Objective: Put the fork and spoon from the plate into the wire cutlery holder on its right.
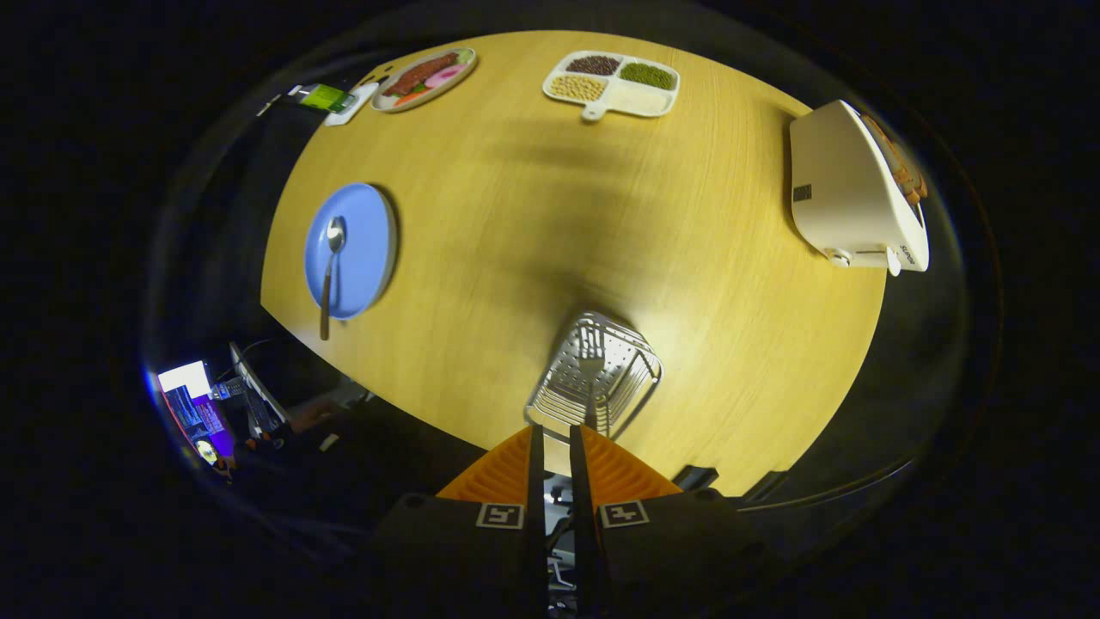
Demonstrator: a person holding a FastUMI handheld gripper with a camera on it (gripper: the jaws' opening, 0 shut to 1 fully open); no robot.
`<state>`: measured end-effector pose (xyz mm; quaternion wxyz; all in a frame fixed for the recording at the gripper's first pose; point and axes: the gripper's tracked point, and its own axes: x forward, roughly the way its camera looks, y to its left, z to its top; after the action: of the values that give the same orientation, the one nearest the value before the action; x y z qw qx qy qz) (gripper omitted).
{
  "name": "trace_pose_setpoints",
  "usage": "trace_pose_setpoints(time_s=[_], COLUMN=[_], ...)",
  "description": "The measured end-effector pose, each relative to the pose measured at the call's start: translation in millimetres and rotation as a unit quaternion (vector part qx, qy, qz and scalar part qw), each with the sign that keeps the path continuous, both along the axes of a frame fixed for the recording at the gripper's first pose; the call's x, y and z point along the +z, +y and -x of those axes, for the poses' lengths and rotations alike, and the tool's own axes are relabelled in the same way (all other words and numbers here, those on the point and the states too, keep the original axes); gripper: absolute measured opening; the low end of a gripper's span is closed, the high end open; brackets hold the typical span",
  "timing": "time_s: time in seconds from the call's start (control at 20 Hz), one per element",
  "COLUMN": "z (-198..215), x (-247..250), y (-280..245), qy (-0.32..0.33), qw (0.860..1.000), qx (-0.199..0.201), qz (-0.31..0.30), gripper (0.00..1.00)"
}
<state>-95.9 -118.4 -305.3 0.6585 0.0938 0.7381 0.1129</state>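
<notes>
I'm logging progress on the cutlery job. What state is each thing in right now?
fork: inside the wire cutlery holder, tines toward the camera
spoon: lying on the blue plate, handle past its rim
gripper: fingers nearly together, above the holder, gripping nothing
toaster: bread in its slots
divided tray: three sections filled, one bare

We get one view, from a fisheye camera riding on the gripper (557, 430), looking forward along its two fingers. We look steeply down on the table (533, 215) from well above it. The wire holder (595, 378) sits nearest, just ahead of the fingertips, with the fork (591, 361) standing inside it. Beyond and left we see the blue plate (369, 249) with the spoon (330, 271). Farther off we see the divided tray (612, 84), a food plate (424, 79) and the white appliance (851, 202). The fingers sit nearly together with a thin gap.
</notes>
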Motion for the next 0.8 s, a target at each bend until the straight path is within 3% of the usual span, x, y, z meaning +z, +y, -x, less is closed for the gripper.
trace_pose_setpoints(time_s=[0.2, 0.35, 0.45, 0.8], z=[-25, -42, -52, -67], x=[25, 32, 29, -3], y=[62, 118, 151, 281], qy=[-0.071, -0.106, -0.122, -0.114], qw=[0.996, 0.99, 0.987, 0.985], qx=[-0.017, -0.022, -0.018, 0.001], qz=[-0.053, -0.089, -0.098, -0.128], gripper=[0.34, 0.38, 0.47, 0.48])
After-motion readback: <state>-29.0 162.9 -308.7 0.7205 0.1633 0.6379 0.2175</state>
